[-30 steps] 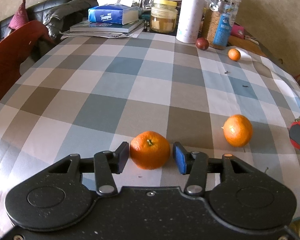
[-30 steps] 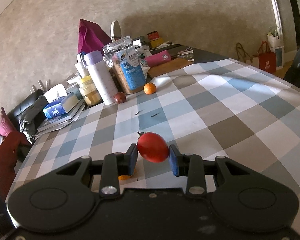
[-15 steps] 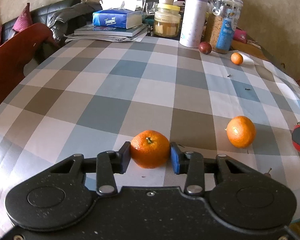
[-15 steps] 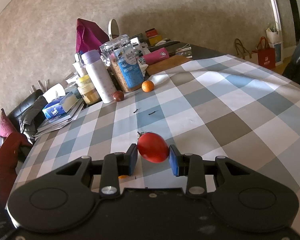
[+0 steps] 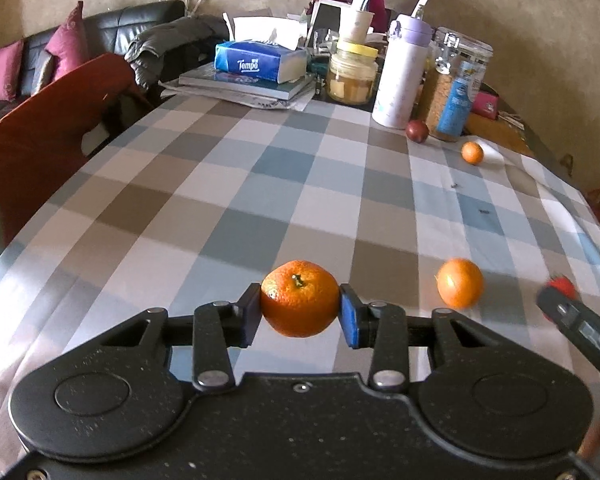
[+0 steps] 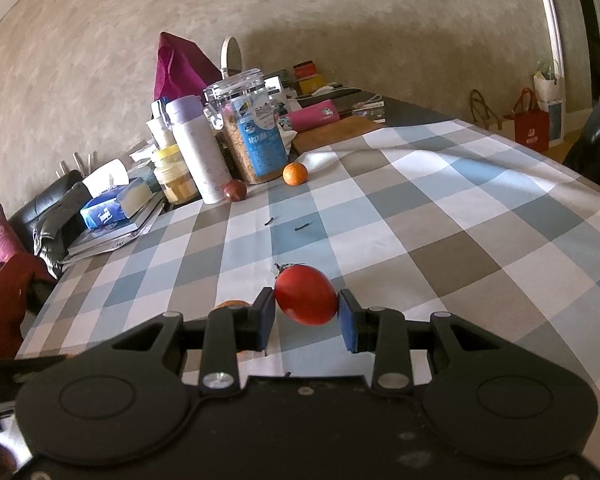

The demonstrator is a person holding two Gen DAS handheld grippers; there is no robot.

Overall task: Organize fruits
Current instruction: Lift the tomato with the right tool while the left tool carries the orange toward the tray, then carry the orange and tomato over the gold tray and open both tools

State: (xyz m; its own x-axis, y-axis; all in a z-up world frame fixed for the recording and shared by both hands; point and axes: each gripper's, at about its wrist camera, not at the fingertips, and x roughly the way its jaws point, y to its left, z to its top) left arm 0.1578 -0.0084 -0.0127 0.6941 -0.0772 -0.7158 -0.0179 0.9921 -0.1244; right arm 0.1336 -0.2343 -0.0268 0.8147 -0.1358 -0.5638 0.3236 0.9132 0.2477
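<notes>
My left gripper (image 5: 300,314) is shut on a mandarin (image 5: 299,298) and holds it a little above the checked tablecloth (image 5: 228,208). A second mandarin (image 5: 459,283) lies on the cloth to its right. My right gripper (image 6: 306,318) is shut on a red tomato (image 6: 306,294) with a small stem, held over the cloth (image 6: 420,216). In the left wrist view the right gripper's tip shows at the right edge, with the tomato (image 5: 562,283) in it. Far back lie a small mandarin (image 5: 472,153) (image 6: 295,173) and a dark red fruit (image 5: 417,131) (image 6: 235,190).
The table's far end is crowded: a tissue pack (image 5: 260,62) on books, a yellow-lidded jar (image 5: 352,76), a white flask (image 5: 402,76), a clip-top cereal jar (image 5: 456,84). A red chair (image 5: 52,128) stands at the left; a black sofa (image 5: 112,28) behind it.
The left gripper's pads closed onto the mandarin, then lifted it off the cloth. The right gripper kept still with the tomato.
</notes>
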